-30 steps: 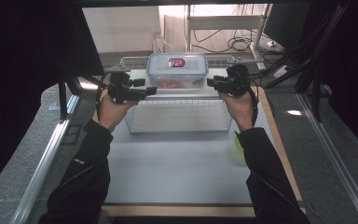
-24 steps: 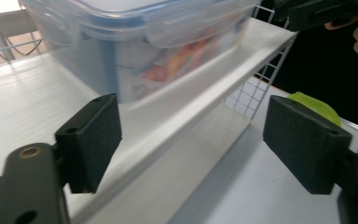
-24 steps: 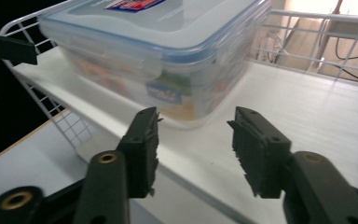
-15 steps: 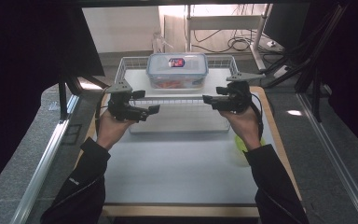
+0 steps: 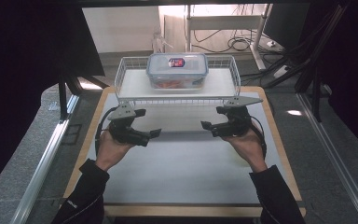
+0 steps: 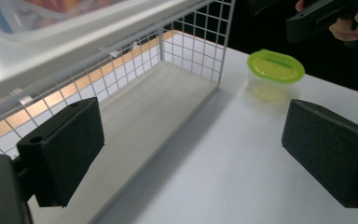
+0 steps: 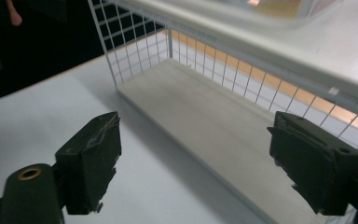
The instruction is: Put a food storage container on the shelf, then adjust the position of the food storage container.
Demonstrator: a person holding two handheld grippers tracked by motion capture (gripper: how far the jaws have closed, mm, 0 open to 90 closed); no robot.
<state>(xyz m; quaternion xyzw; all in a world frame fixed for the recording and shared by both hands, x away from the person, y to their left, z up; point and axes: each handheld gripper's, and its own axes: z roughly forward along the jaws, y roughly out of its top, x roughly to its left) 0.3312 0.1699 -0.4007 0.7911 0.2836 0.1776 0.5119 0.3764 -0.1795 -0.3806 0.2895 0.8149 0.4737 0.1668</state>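
A clear lidded box (image 5: pixel 177 70) with food inside sits on top of a white wire rack (image 5: pixel 177 100) at the back of the table. Both grippers hover in front of the rack, low over the white mat, tips facing each other. My left gripper (image 5: pixel 154 134) has just been opening; in its own view the left gripper (image 6: pixel 191 154) has jaws wide apart with nothing between them. My right gripper (image 5: pixel 205 126) has also just been opening; seen from its own camera, the right gripper (image 7: pixel 196 163) is empty and looks at the rack's lower shelf (image 7: pixel 205 116).
A small tub with a green lid (image 6: pixel 276 66) stands on the mat beside the rack's end. The white mat (image 5: pixel 182 172) lies on a wooden table. Cables and a desk lie behind the rack; metal rails run along both sides on the floor.
Both hands came away from the sides of the box on the rack top, moving down and toward the person. Both pairs of jaws widened.
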